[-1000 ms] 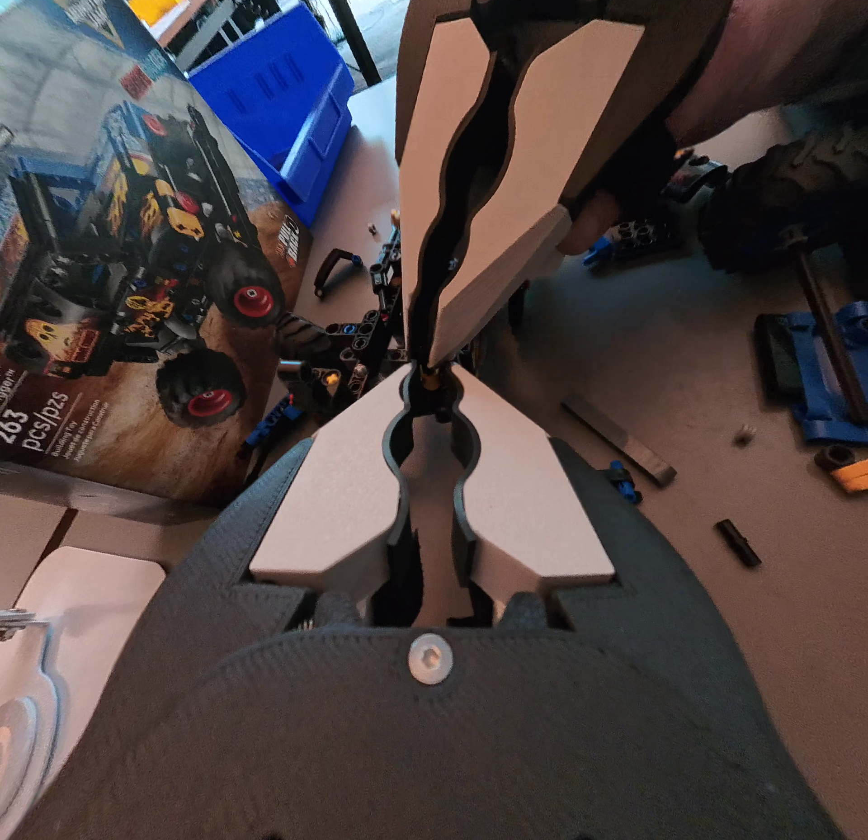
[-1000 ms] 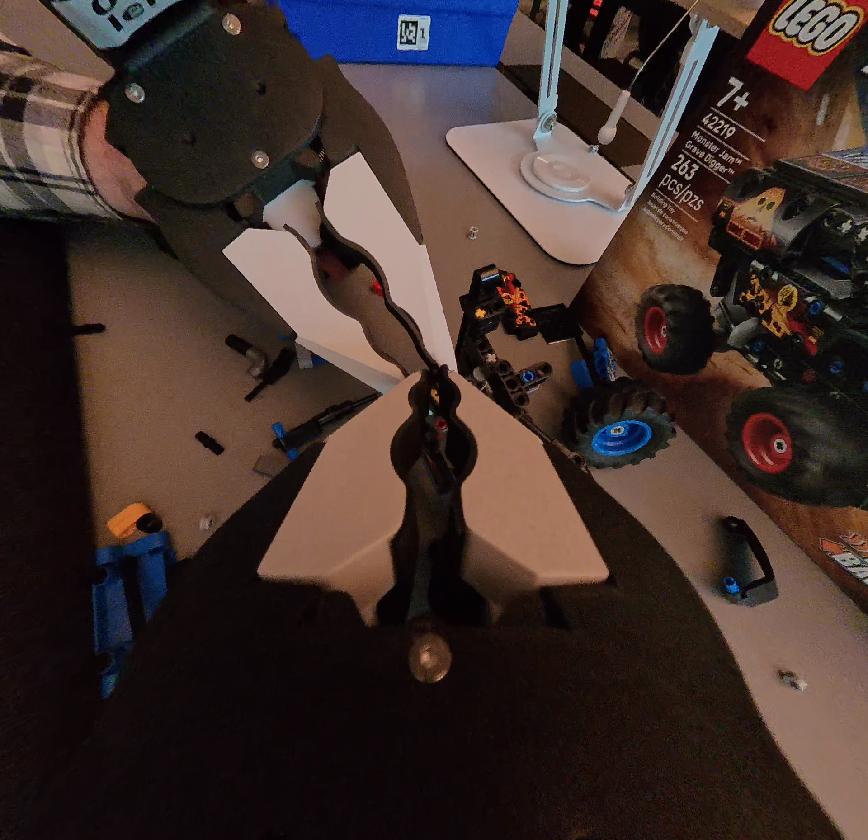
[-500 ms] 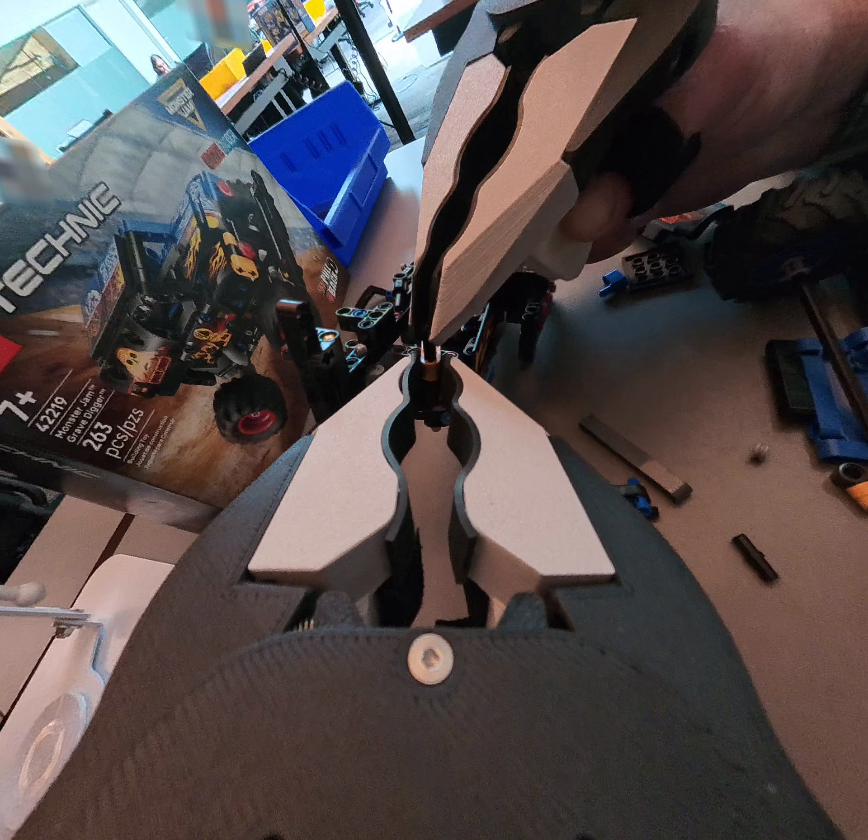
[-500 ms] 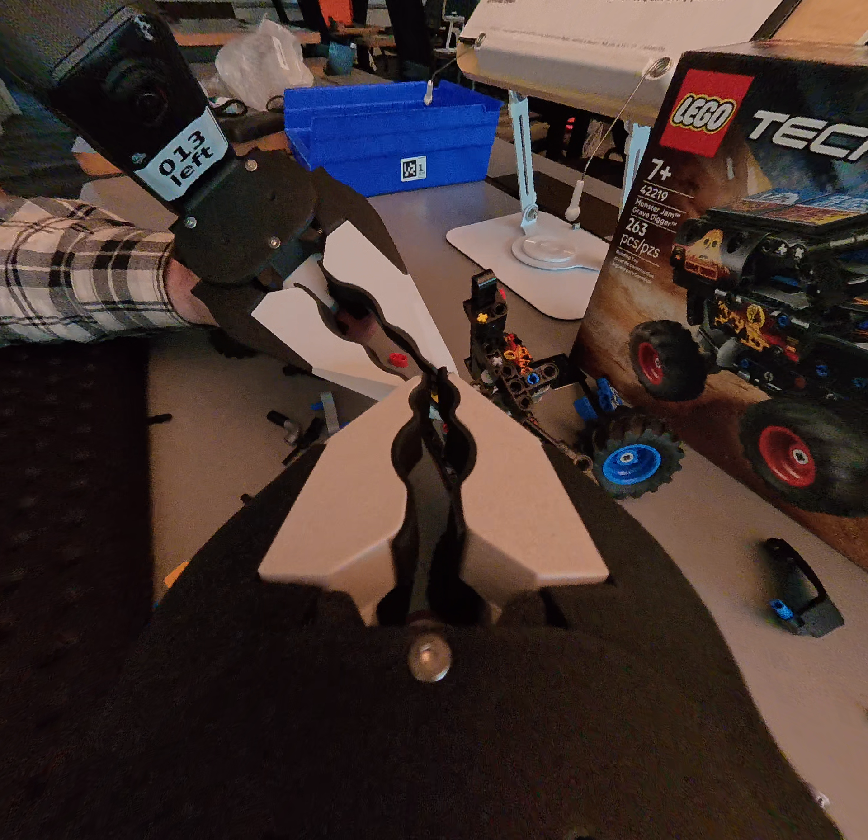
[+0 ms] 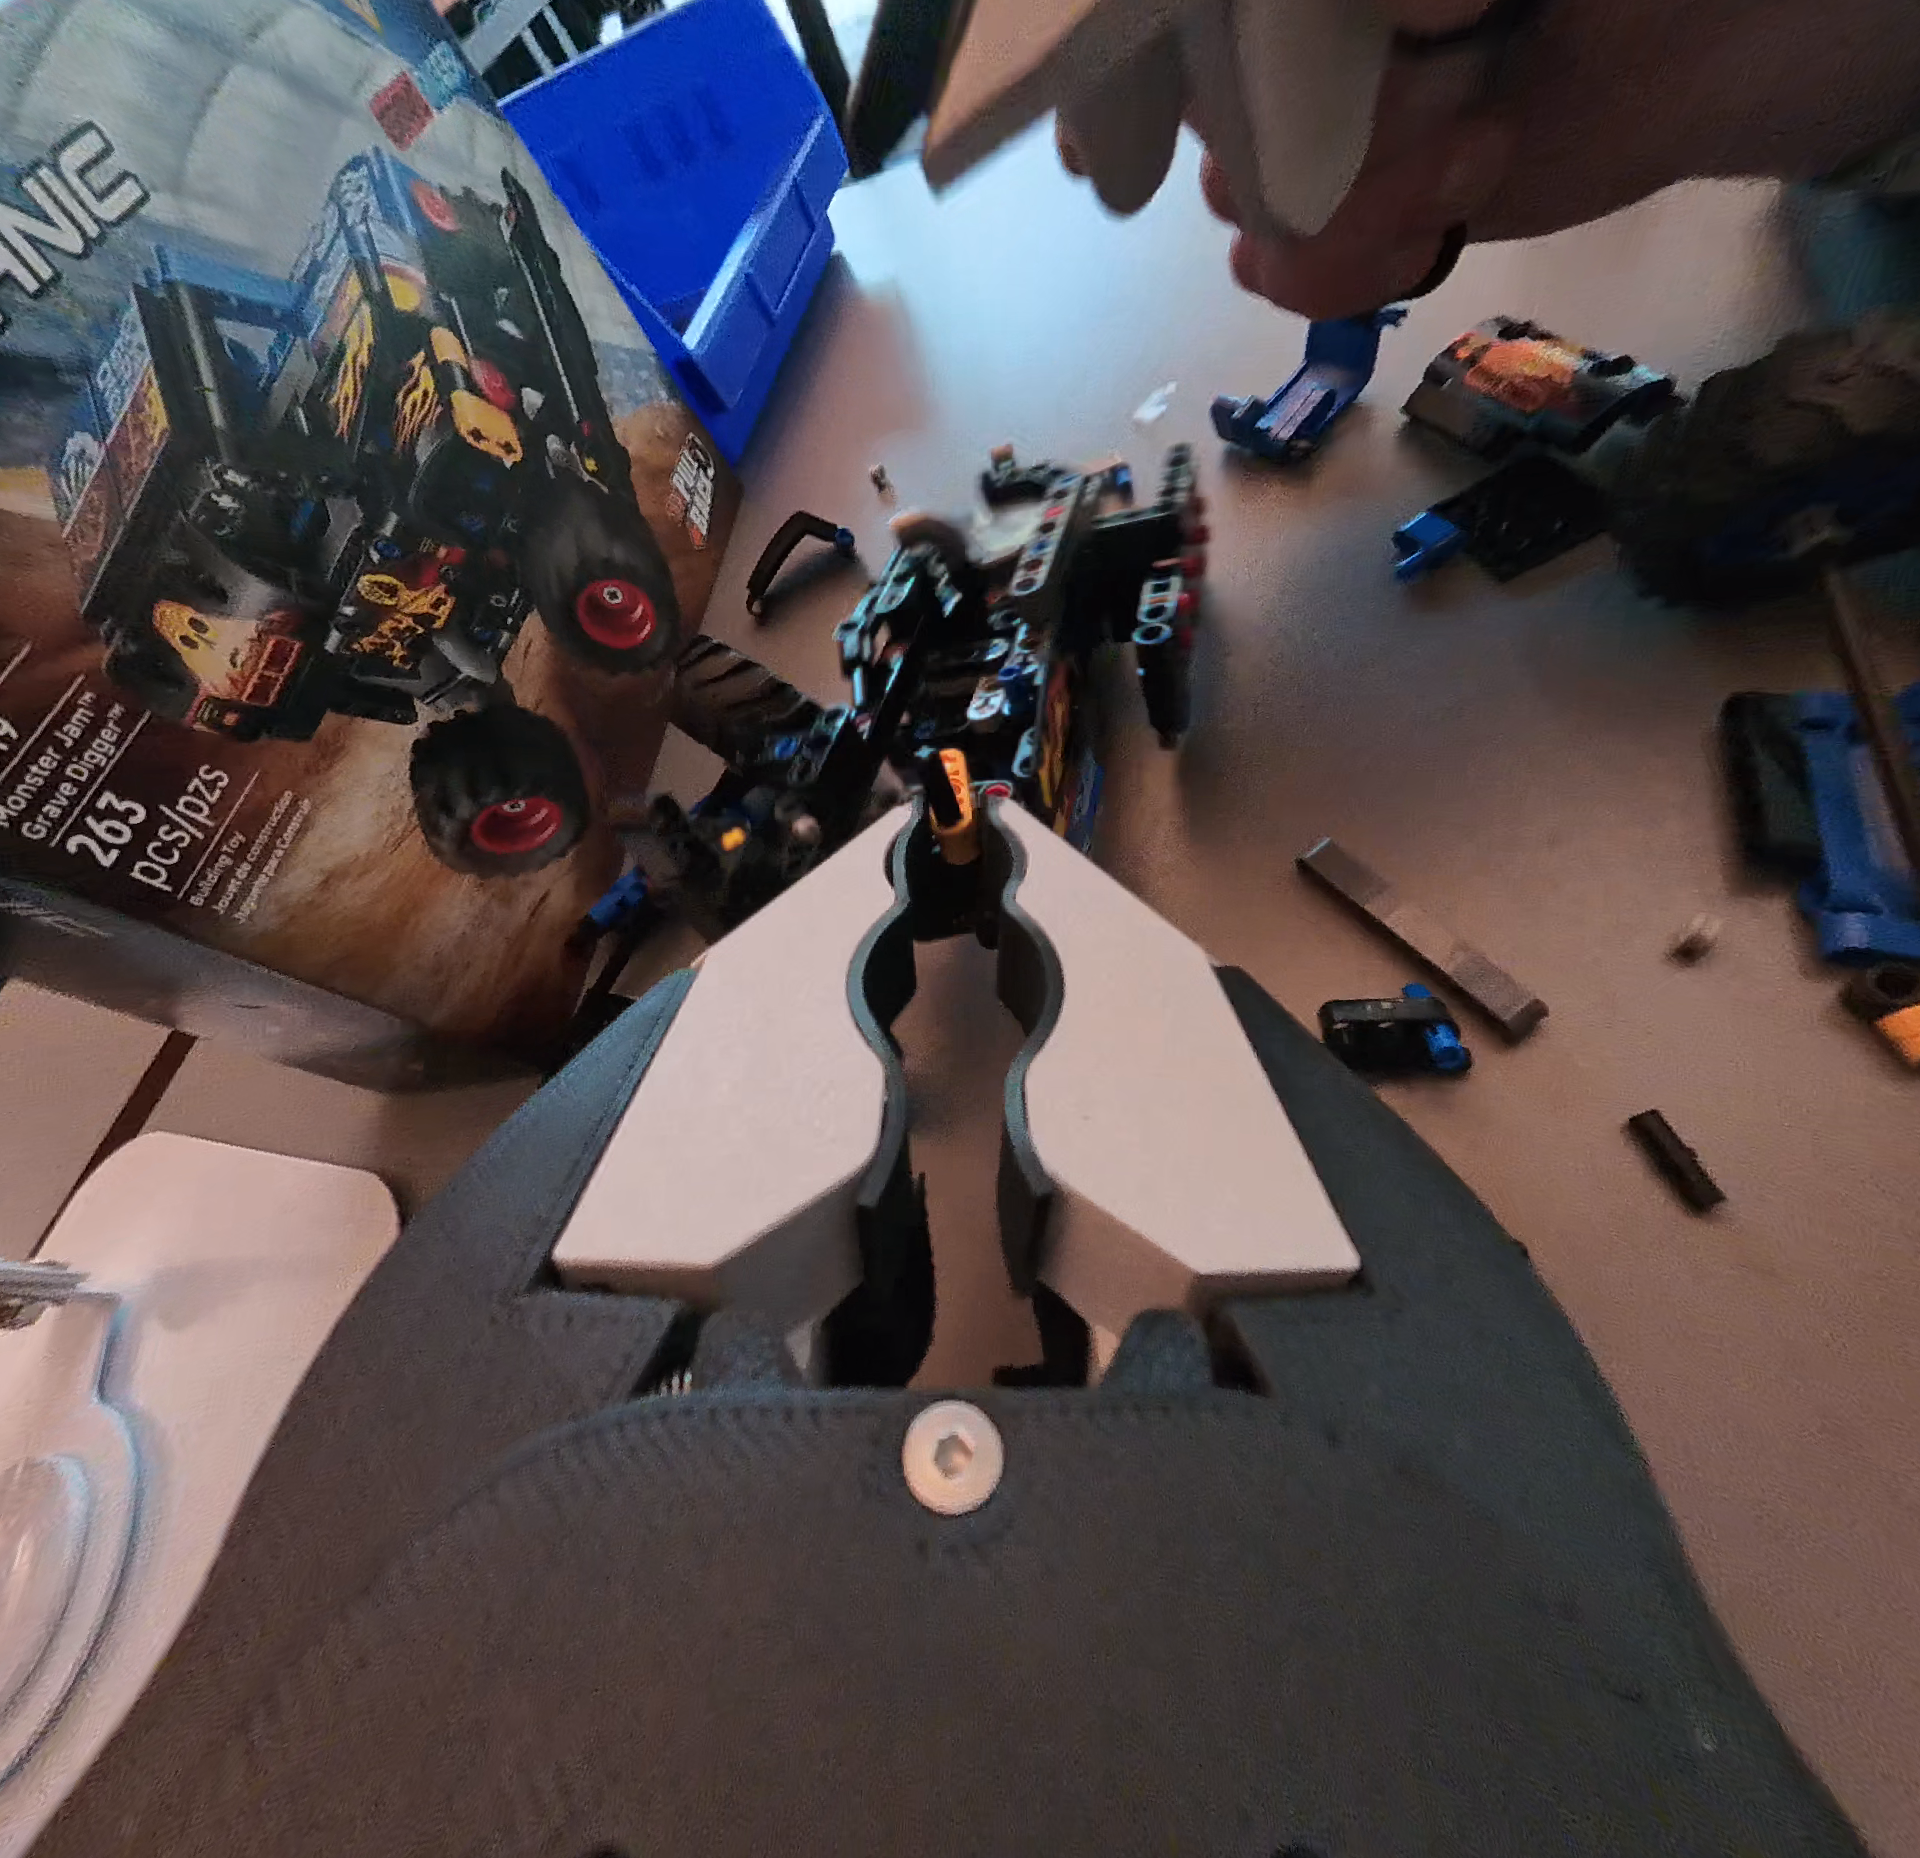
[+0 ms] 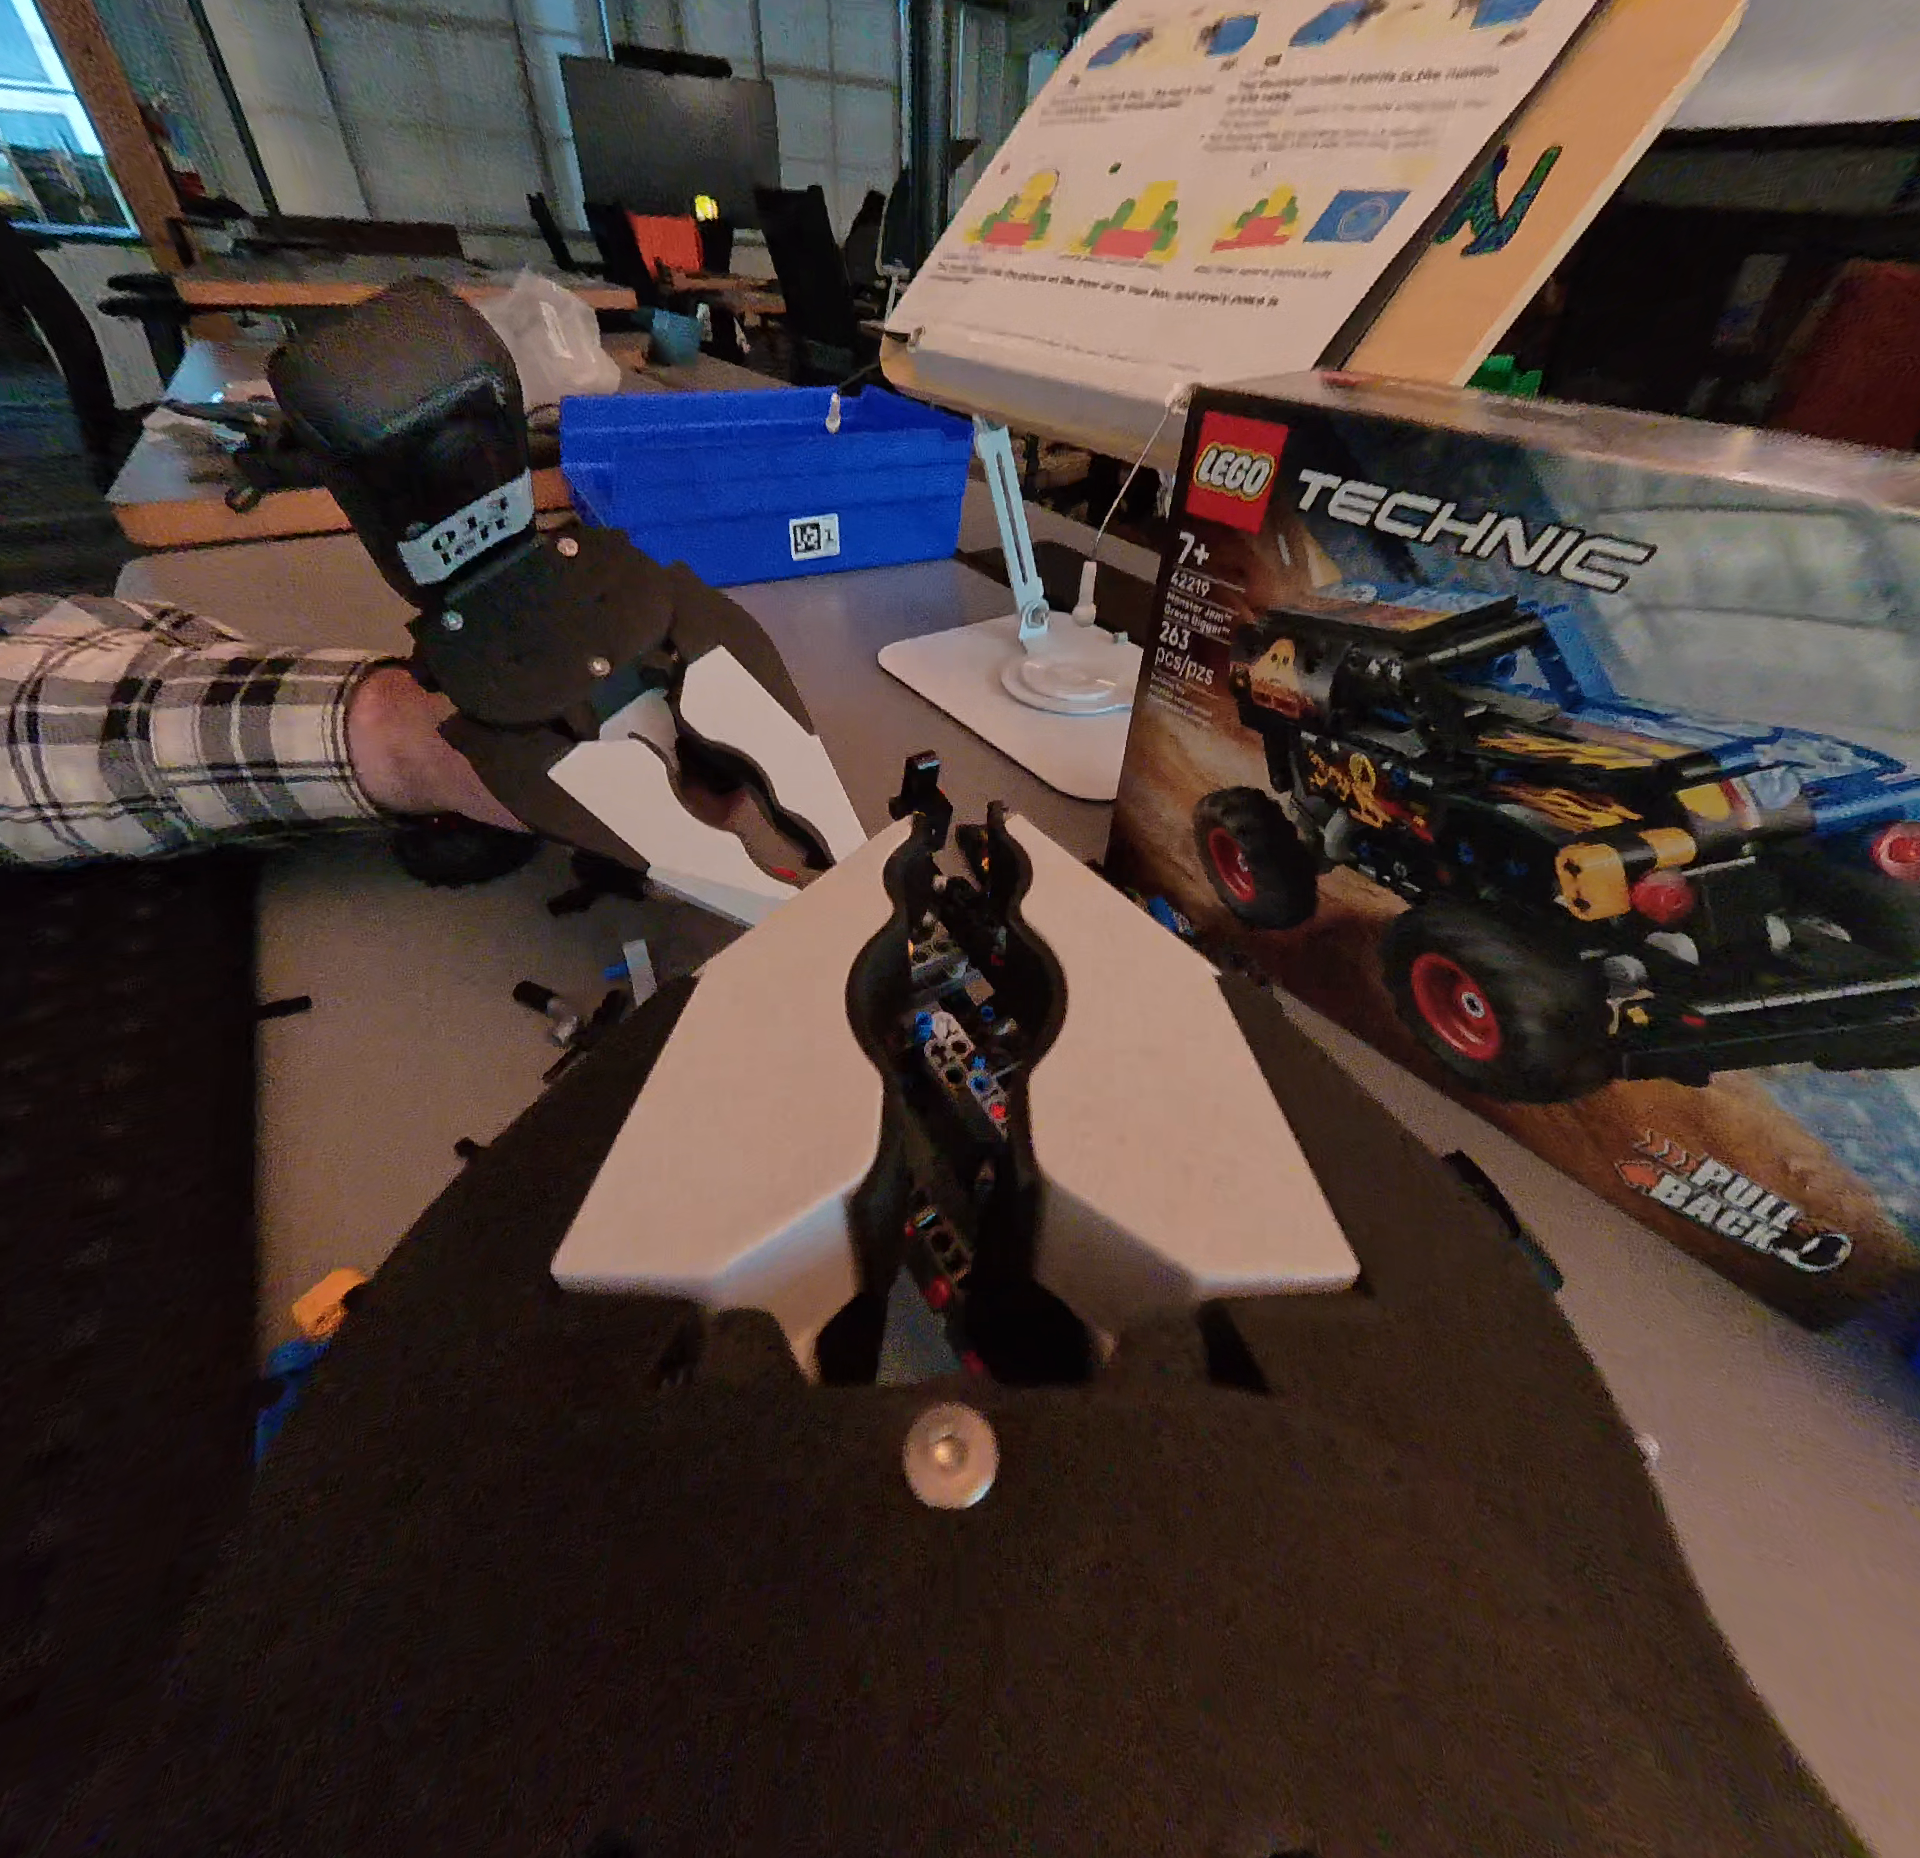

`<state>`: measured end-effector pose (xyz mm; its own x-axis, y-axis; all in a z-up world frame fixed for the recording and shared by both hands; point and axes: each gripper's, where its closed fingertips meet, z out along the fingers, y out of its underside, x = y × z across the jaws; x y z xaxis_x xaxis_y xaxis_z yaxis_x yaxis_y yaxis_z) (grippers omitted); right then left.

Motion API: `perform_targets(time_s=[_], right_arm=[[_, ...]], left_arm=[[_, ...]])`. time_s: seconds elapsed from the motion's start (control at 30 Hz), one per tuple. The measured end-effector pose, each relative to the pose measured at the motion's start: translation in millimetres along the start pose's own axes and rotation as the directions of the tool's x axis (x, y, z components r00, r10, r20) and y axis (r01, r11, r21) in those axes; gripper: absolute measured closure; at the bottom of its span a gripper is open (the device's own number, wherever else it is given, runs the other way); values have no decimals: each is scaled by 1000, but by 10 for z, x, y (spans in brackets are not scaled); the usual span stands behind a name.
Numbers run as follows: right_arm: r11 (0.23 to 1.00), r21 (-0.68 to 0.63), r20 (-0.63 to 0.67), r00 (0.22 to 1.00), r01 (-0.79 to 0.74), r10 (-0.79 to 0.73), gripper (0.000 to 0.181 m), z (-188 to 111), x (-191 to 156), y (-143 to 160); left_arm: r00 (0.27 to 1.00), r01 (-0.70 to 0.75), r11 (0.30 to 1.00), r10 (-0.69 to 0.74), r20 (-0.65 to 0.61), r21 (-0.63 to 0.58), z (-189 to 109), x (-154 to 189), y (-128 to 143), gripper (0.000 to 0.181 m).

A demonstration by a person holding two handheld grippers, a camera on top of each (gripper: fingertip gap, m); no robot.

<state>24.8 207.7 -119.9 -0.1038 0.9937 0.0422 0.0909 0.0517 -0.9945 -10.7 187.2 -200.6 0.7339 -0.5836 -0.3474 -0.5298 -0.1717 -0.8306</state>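
My left gripper [image 5: 951, 826] is shut on a small yellow-and-black pin [image 5: 951, 806] that sticks out past its tips. Just beyond it a black toy truck chassis [image 5: 1039, 613] lies on the grey table [image 5: 1351, 717]. My right gripper [image 6: 956, 826] hangs over the chassis [image 6: 951, 1039], which shows through the gap between its fingers. Its tips stand a narrow gap apart, and I cannot tell whether anything is pinched there. In the left wrist view its finger [image 5: 997, 63] and the hand [image 5: 1403, 94] holding it are blurred at the top. The left gripper [image 6: 821, 858] sits just left of it.
The toy's box [image 5: 312, 458] [image 6: 1558, 769] stands beside the chassis. A blue bin [image 5: 707, 198] [image 6: 758, 478] is behind, next to a white stand [image 6: 1018, 686] bearing a sheet board [image 6: 1299, 146]. Loose parts lie around: blue pieces [image 5: 1860, 832], a grey beam [image 5: 1413, 935], a tyre [image 5: 1766, 458]. The grippers' ends are close to 9 cm from one another.
The two grippers met tip to tip on the small pin. Now the right gripper has lifted up and away. The pin stays in the left gripper.
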Motion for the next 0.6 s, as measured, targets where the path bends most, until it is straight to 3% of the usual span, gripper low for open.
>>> perform_targets(time_s=[0.47, 0.6], right_arm=[[926, -333, -3, 981, 180, -192, 161, 122, 9, 572], [932, -344, 5, 993, 111, -117, 162, 29, 64, 612]], left_arm=[[999, -35, 998, 34, -29, -44, -83, -12, 72, 174], [997, -29, 997, 23, -76, -67, -109, 23, 130, 171]])
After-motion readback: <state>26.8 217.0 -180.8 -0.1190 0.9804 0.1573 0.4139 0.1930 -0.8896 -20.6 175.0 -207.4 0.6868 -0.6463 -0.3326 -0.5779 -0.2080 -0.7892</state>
